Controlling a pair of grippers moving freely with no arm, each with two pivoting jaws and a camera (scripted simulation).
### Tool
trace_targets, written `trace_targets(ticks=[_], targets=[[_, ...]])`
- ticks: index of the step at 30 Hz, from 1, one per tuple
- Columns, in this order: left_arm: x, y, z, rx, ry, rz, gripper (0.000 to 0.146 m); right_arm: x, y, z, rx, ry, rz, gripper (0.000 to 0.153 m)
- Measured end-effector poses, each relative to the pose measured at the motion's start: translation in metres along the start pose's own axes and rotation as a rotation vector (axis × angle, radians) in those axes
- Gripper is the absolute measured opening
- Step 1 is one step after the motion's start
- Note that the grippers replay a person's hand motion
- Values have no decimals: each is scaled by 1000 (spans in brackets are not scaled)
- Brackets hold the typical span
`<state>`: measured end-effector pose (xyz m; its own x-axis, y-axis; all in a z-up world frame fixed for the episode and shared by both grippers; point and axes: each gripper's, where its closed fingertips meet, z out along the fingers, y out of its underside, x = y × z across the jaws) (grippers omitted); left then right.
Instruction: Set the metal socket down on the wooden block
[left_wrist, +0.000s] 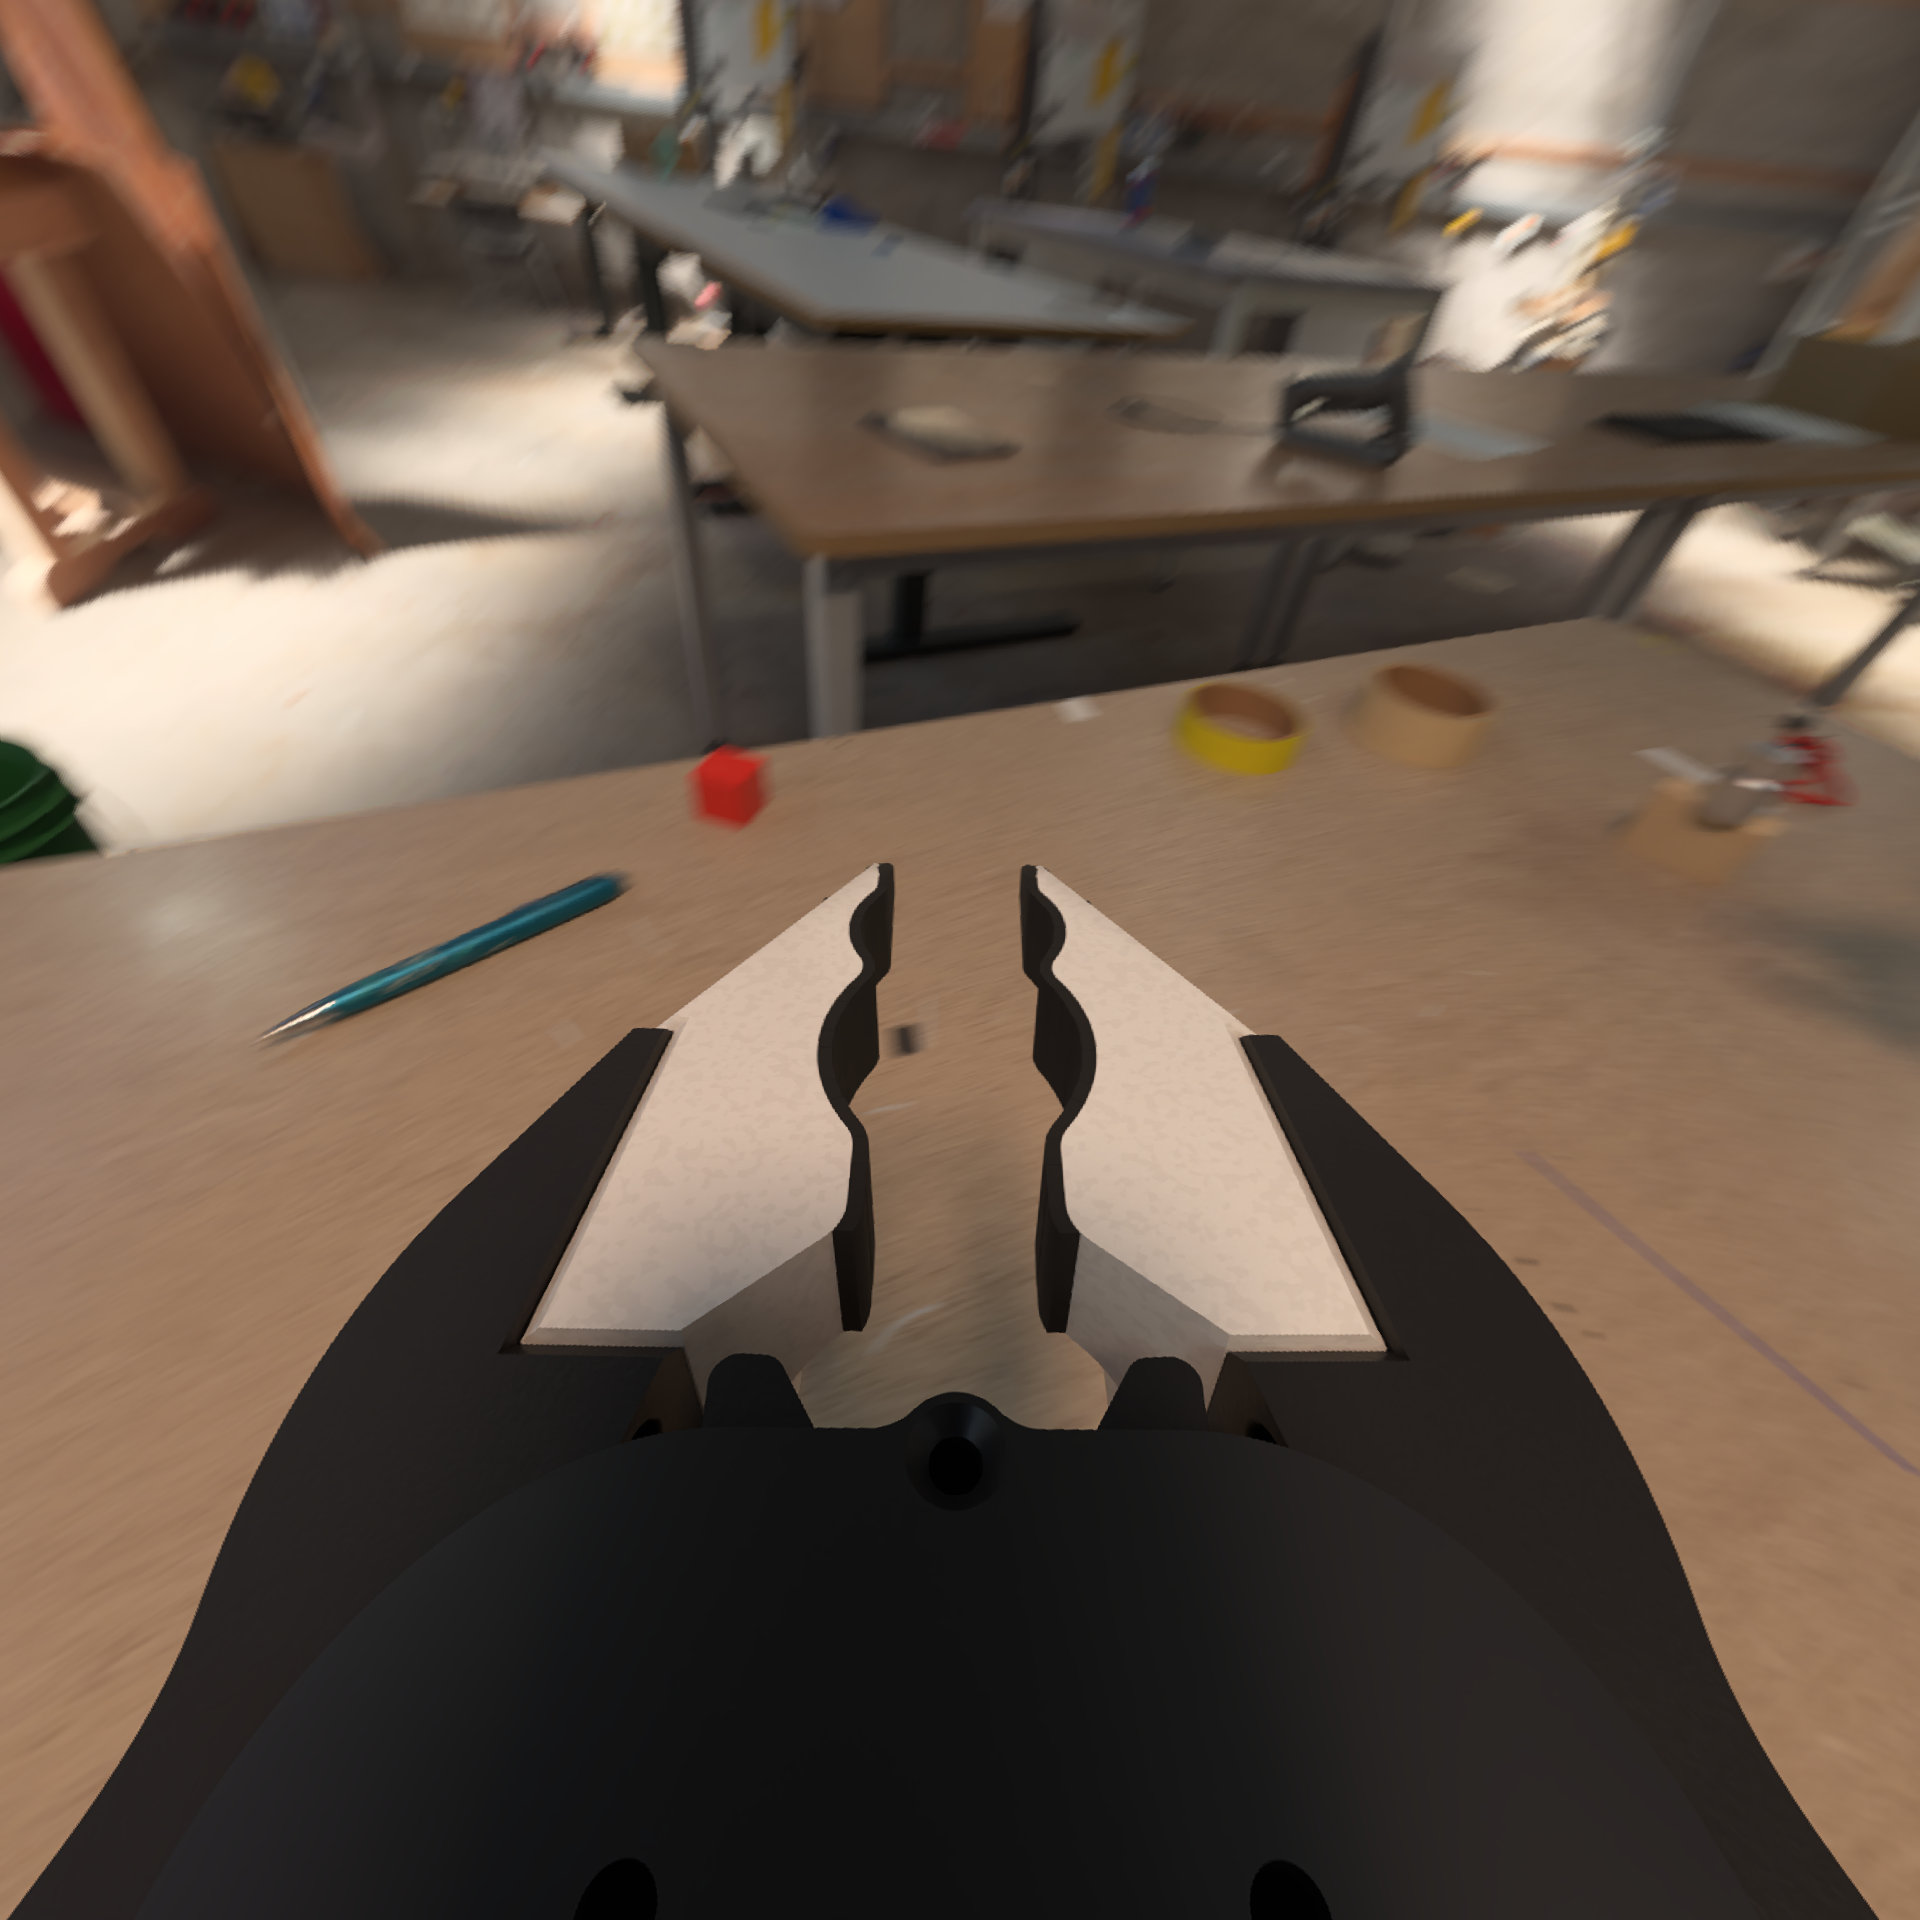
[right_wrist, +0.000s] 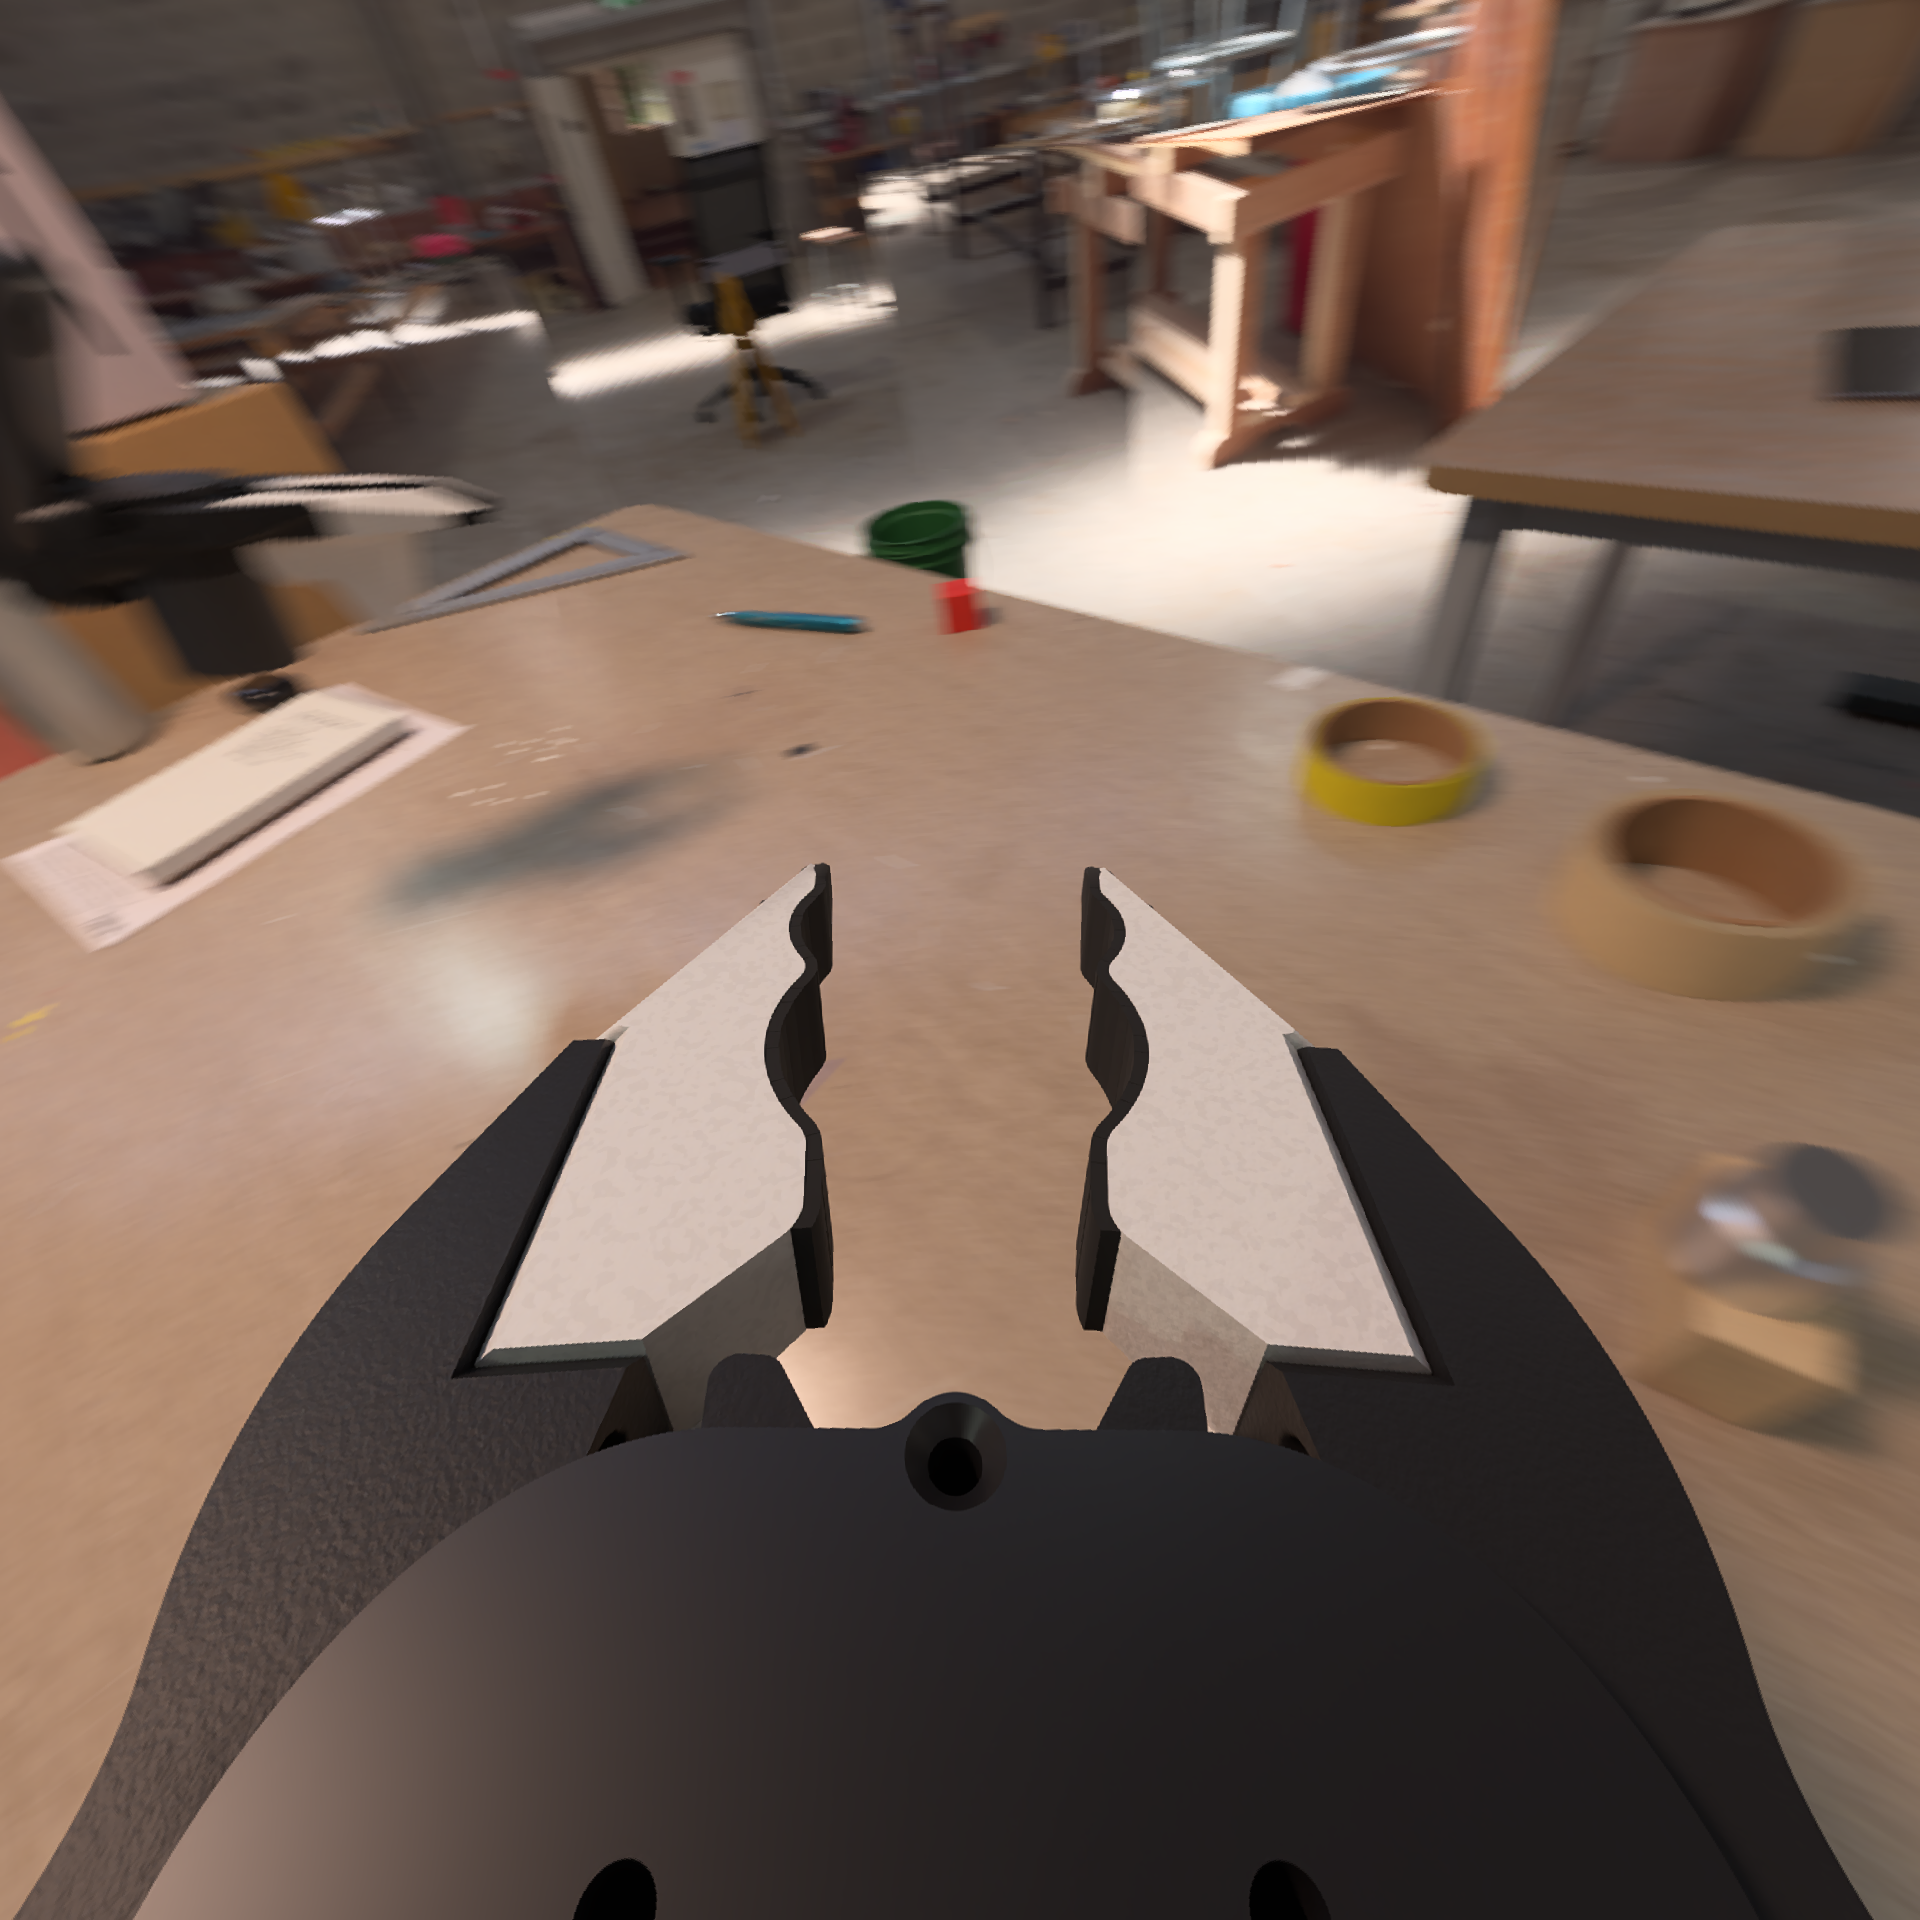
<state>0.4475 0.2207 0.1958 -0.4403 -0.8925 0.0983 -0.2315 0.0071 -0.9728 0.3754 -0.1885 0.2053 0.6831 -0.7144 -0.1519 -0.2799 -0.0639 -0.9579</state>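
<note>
Metal socket sat on top of the wooden block, low at the right edge of the right wrist view, both badly blurred; in the left wrist view the same pair showed far off to the right, socket on block, with a small red object just behind, too smeared to identify; nothing gripped the socket.

Right gripper stood parted fairly wide, nothing between the fingers, socket and block off to its right; left gripper showed a narrower gap, also empty, over bare table.

Beyond the block: tan tape roll and yellow tape roll, lying flat, near each other but apart; farther along the table a teal pen and a red cube, the cube near the far edge; green bucket on the floor past that edge; a metal triangle square and a white pad on paper toward the left; the other gripper visible at far left, blurred.
</note>
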Motion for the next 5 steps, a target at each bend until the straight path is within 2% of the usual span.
trace_targets(ticks=[3,5], targets=[[-68,16,10,-167,-132,-44,34,-72,30,13,-16,-160,-7,47],[-91,30,19,-271,-142,-127,41,-105,53,24,-31,-223,-29,45]])
